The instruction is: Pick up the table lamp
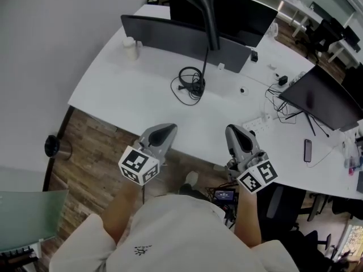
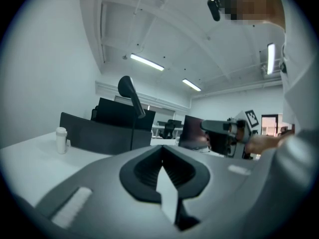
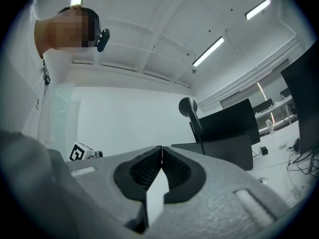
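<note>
1. Closest to the head camera are the person's pale shirt [image 1: 187, 237] and the two grippers. The left gripper [image 1: 163, 134] and right gripper [image 1: 238, 137] hover side by side over the near edge of the white desk [image 1: 130, 101], pointing toward its far side.
2. Both gripper views show the jaws pressed together with nothing between them. Each gripper is empty.
3. Target: the table lamp [image 1: 209, 21] is black and stands upright at the far middle of the desk. Its head tilts over a thin stem, just in front of a dark panel [image 1: 170, 35]. It is well apart from both grippers and untouched.
4. Progress, as a judgement: no step of the pick-up is done. What remains is to approach, spread a pair of jaws, close on the stem and lift.
5. Surroundings:
   - A coiled black cable [image 1: 190, 86] lies beside the lamp's foot.
   - A white bottle [image 1: 131, 49] stands at far left.
   - A power strip [image 1: 258, 123] and a dark monitor [image 1: 326, 98] are to the right.
6. Writing: each gripper's cube carries only black-and-white square patterns. A small mark on the shirt is too small to read. No brand is legible on the lamp.
</note>
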### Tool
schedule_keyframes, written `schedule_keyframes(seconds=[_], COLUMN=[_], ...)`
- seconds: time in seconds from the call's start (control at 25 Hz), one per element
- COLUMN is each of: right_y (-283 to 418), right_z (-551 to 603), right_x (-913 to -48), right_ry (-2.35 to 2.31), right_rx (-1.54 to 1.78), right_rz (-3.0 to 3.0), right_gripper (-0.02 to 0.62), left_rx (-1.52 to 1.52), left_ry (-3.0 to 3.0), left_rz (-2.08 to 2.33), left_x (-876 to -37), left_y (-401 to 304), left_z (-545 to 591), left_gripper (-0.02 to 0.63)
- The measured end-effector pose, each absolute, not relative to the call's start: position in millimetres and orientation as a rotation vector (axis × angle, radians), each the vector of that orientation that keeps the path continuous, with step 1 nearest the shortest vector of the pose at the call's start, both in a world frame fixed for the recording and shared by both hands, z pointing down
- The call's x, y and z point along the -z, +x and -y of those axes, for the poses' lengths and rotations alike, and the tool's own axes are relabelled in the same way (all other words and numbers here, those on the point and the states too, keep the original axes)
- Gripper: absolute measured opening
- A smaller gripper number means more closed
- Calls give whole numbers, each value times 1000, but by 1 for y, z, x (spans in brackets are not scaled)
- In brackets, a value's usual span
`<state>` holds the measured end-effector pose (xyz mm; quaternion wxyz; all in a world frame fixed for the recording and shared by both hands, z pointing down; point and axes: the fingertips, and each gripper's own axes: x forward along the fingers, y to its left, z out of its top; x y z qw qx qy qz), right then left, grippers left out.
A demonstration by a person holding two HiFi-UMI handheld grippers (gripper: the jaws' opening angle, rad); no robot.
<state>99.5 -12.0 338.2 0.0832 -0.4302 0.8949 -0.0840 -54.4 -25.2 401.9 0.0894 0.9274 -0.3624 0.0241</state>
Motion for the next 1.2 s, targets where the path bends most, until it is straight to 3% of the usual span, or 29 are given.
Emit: schedule_keyframes(seconds=[0.44,1.2], right_y=[131,106], right_z=[68,150], right_x=[-341,-357], right_ry=[-1268,-1474], right_rx=[240,244], right_rz=[-2687,-2637], right_gripper=[2,2], left_rx=[-104,-166], left_ry=[2769,2838], left_rz=[1061,798], left_x=[-407,-428], left_y=[-5,3], left_z=[89,195], left_gripper=[-5,-5])
